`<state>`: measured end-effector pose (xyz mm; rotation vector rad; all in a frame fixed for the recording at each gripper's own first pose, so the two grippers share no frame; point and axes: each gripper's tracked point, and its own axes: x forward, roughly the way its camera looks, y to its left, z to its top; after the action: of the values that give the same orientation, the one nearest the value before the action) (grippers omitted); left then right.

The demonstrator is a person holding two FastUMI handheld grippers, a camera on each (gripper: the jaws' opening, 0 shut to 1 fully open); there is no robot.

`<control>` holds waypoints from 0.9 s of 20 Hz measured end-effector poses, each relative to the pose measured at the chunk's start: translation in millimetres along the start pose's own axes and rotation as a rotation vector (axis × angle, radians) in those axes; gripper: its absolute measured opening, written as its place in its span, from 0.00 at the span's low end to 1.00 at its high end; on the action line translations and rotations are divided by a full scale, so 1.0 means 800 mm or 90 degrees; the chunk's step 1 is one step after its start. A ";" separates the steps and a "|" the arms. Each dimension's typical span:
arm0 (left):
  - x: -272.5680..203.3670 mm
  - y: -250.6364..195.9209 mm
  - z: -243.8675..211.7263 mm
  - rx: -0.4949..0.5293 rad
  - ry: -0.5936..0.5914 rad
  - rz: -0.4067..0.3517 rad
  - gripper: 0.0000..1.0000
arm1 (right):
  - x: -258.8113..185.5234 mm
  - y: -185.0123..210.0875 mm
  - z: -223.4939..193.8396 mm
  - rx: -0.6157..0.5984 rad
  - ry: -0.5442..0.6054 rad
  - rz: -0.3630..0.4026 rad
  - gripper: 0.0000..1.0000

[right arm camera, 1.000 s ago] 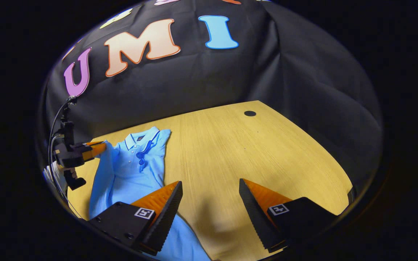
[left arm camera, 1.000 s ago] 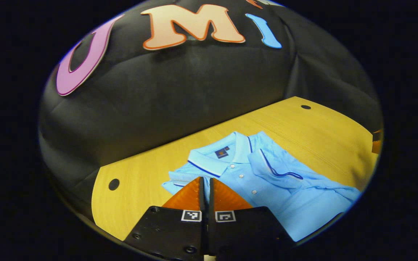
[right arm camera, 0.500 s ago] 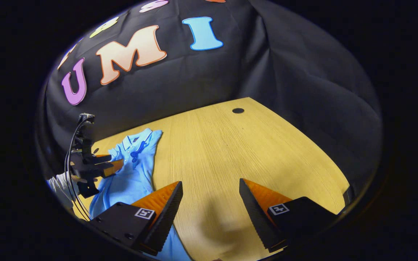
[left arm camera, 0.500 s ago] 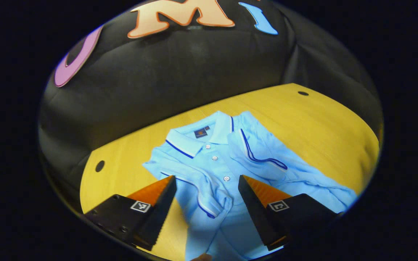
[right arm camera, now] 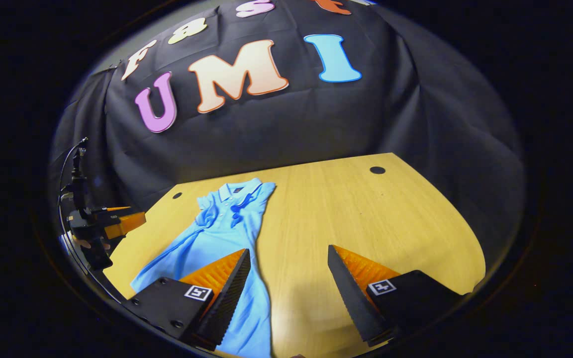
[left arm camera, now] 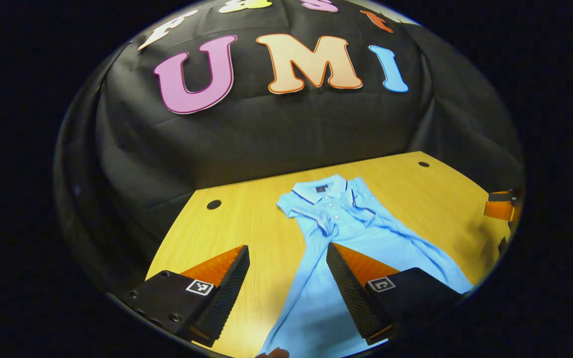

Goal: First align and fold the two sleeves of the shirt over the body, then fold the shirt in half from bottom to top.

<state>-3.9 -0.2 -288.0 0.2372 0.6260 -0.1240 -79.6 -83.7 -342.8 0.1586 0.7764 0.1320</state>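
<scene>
A light blue polo shirt lies flat on the wooden table, collar toward the far wall. Both sleeves are folded in over its chest. In the left gripper view my left gripper hovers open over the shirt's lower half, holding nothing. The right gripper view shows the shirt stretching from the back left toward my right gripper, which is open and empty above bare table just right of the hem. The left gripper appears at that view's left edge.
Round cable holes mark the table's far corners. The black cloth wall rises close behind the collar. The right gripper pokes in at the left gripper view's right edge. Bare wood spreads right of the shirt.
My left gripper, shut on the left sleeve a second ago, opened, dropped it over the chest and drew back toward the hem. The right gripper stayed open and turned toward the shirt.
</scene>
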 end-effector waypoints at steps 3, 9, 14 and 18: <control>-0.044 0.000 -0.065 -0.013 0.040 -0.015 0.96 | -0.025 0.025 -0.039 0.001 0.016 0.004 0.98; -0.087 0.004 -0.171 -0.016 0.089 -0.048 0.96 | -0.077 0.052 -0.139 0.004 0.072 -0.024 0.98; -0.088 0.008 -0.222 -0.014 0.124 -0.043 0.96 | -0.089 0.035 -0.195 -0.021 0.097 -0.093 0.98; -0.087 0.005 -0.242 -0.015 0.135 -0.043 0.96 | -0.093 0.035 -0.231 -0.033 0.124 -0.115 0.98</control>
<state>-168.5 56.6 -397.8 0.2080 0.8462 -0.1583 -263.9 -52.2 -416.3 0.0254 0.9764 -0.0044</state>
